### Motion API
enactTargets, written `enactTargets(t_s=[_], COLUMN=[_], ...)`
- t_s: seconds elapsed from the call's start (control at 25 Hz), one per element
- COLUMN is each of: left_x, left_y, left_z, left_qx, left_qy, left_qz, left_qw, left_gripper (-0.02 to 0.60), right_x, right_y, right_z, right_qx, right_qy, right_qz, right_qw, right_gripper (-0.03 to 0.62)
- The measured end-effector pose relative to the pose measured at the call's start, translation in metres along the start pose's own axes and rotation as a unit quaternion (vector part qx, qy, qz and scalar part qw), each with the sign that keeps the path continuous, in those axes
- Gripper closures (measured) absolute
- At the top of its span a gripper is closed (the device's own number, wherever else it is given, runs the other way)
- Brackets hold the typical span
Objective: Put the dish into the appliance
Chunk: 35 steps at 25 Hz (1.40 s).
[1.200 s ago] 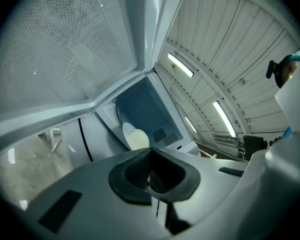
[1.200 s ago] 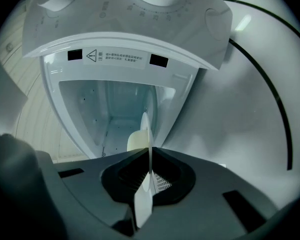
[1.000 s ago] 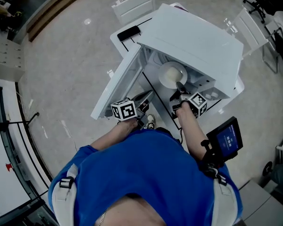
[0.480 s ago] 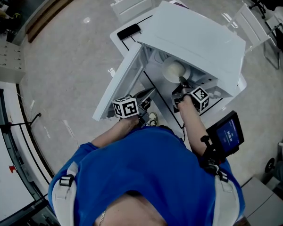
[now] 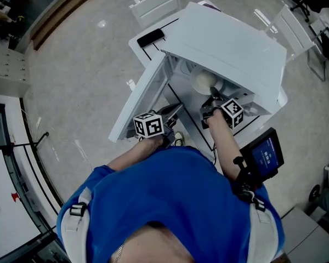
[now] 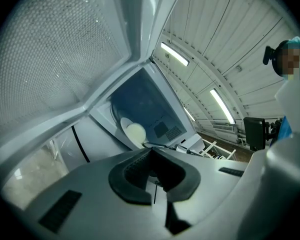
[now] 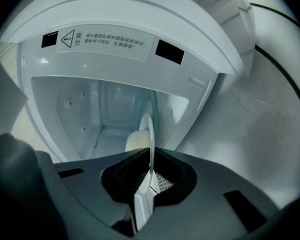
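Right gripper view: my right gripper (image 7: 149,179) clamps the plate (image 7: 148,131) by its rim at the front edge of the appliance (image 7: 105,59), with open cavity beyond. My left gripper (image 6: 154,181) is closed, empty, beside the door (image 6: 55,44).

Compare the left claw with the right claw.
The right claw is shut on the dish, which it holds on edge; the left claw is shut on nothing. The right claw is at the mouth of the appliance; the left claw hangs back beside its open door. Both point toward the cavity.

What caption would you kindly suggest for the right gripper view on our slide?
Right tool shut on a white dish, held edge-on before the open appliance.
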<state>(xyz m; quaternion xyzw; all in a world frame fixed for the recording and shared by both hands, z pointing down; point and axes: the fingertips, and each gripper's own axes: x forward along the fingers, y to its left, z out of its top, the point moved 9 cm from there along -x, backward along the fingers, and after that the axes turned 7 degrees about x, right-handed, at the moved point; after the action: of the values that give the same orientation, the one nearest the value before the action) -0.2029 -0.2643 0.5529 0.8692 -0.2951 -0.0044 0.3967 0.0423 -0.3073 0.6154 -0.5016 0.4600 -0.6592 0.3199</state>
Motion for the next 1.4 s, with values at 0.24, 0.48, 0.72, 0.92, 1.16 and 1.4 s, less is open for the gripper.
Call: enactTargets(t_s=[0.24,0.48,0.72,0.92,1.16,1.4], left_x=[0.002,0.006,0.009,0.01,0.011,0.014], left_y=[0.001,0.002,0.005,0.006,0.004,0.004], left_z=[0.002,0.002,0.002,0.002,0.003,0.004], left_qx=[0.004,0.005,0.008,0.01,0.012,0.047], left_qy=[0.003,0.003,0.003,0.004,0.005,0.016], left_qz=[-0.001,-0.007,-0.009,-0.01,-0.01,0.009], left_qw=[1.0,1.0,0.9999,0.9999,0.9999,0.9987], left_gripper=[0.575,0.575,0.575,0.575,0.575,0.575], right_x=[0.004,0.011,0.014,0.015,0.01,0.0], right_y=[0.005,0.007,0.011,0.015,0.02,0.022], right_z=[0.003,0.002,0.003,0.002,0.002,-0.003], right_qx=[-0.032,-0.066,-0.135,-0.216,-0.299,-0.392], right_qy=[-0.002,0.018,0.035,0.056,0.068,0.065], right_qz=[0.005,0.015,0.009,-0.004,-0.021,-0.039], right_qw=[0.999,0.998,0.99,0.975,0.952,0.917], right_gripper=[0.582,0.497,0.45,0.408,0.381,0.381])
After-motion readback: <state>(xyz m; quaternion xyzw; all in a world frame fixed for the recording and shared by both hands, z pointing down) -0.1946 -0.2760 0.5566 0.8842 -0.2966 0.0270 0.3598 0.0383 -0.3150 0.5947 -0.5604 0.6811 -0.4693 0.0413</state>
